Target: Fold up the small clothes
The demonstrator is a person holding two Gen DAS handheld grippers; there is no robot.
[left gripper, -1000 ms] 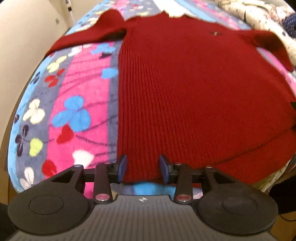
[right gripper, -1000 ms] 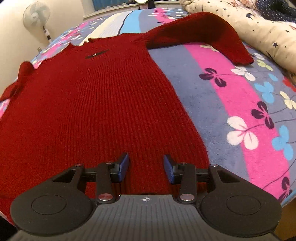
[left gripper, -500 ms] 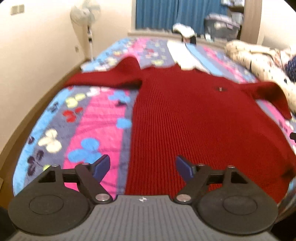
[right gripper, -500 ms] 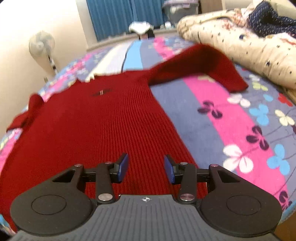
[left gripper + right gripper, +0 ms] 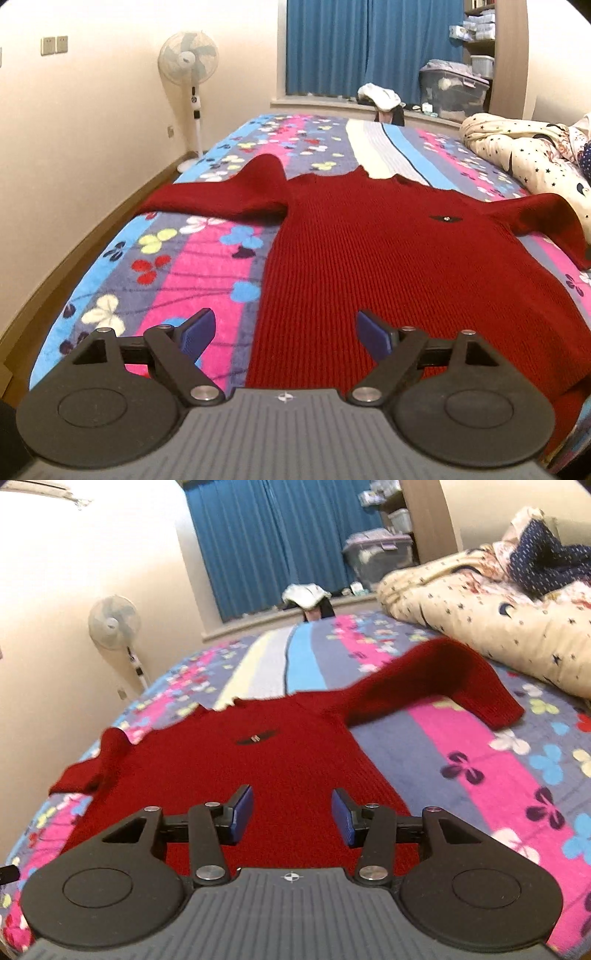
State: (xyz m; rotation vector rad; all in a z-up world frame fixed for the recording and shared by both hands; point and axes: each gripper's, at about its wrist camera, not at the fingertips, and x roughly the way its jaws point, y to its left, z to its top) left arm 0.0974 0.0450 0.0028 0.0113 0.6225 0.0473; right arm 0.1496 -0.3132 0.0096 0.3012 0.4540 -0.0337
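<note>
A red knit sweater (image 5: pixel 388 258) lies flat and face up on the bed, both sleeves spread out, a small dark emblem on its chest. It also shows in the right wrist view (image 5: pixel 266 771). My left gripper (image 5: pixel 284 332) is wide open and empty, raised above the sweater's left hem edge. My right gripper (image 5: pixel 291 816) is open and empty, raised above the hem on the sweater's right side. Neither gripper touches the cloth.
The bed has a flowered pink, blue and grey blanket (image 5: pixel 177 273). A star-patterned cream duvet (image 5: pixel 480 627) is heaped at the right. A standing fan (image 5: pixel 188 74) is by the left wall. Blue curtains and storage boxes (image 5: pixel 450 88) are behind the bed.
Both grippers have lifted and tilted up from the hem, so the room now shows. The left gripper has opened wide; the right gripper has opened a little more.
</note>
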